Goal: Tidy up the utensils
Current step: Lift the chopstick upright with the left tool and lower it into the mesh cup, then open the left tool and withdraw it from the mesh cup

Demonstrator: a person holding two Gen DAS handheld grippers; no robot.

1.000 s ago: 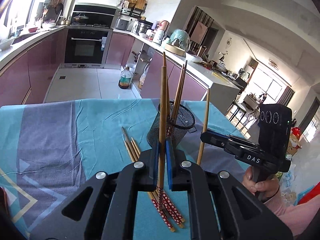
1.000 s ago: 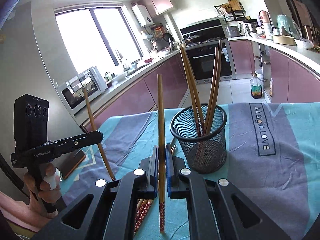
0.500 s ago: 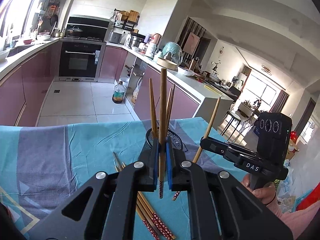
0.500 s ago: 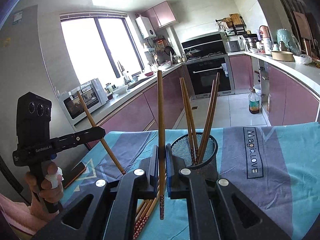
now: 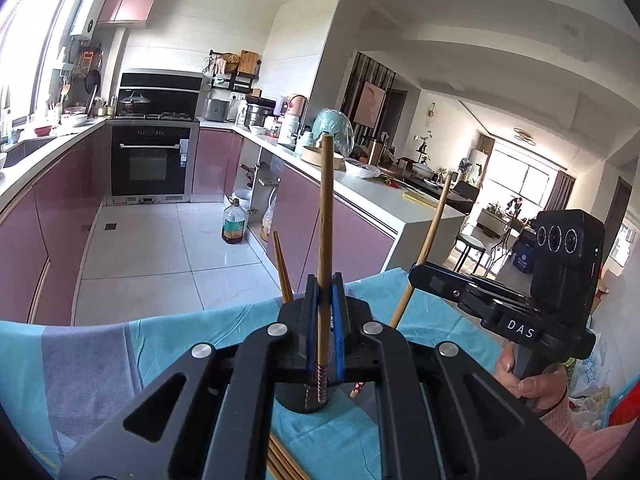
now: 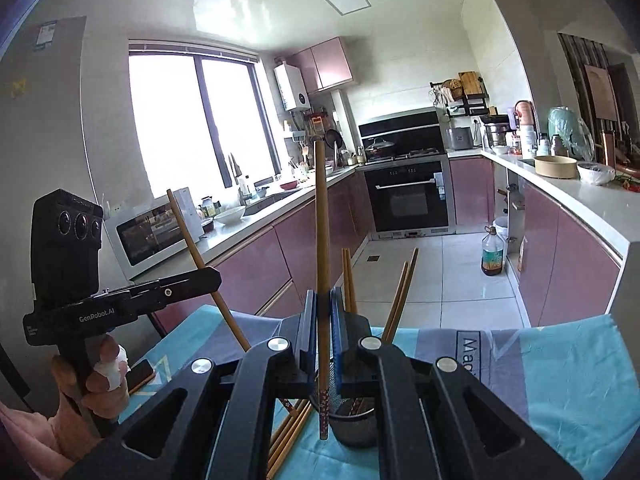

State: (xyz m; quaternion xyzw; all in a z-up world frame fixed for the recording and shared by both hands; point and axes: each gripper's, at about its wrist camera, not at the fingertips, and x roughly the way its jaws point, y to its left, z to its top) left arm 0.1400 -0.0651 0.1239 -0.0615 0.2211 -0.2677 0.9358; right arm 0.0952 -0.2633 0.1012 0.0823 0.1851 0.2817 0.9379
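Each hand-held gripper, left (image 5: pixel 324 320) and right (image 6: pixel 323 320), is clamped on an upright chopstick (image 5: pixel 325 232) (image 6: pixel 321 220) above the mesh cup (image 6: pixel 356 426) on the tabletop (image 6: pixel 560 364).

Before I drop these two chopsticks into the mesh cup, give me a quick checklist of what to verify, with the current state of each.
1. Left claw shut on its brown wooden chopstick: ok, held near upright.
2. Right claw shut on its own brown wooden chopstick: ok, upright.
3. Patterned ends lifted off the teal and grey tablecloth: ok, both hang free.
4. Patterned end centred over the black wire-mesh cup: cannot tell, the claws hide most of the rim.
5. Room in the cup: ok, only a few chopsticks stand in it.
6. Loose chopsticks on the cloth all collected: not ok, several still lie beside the cup.
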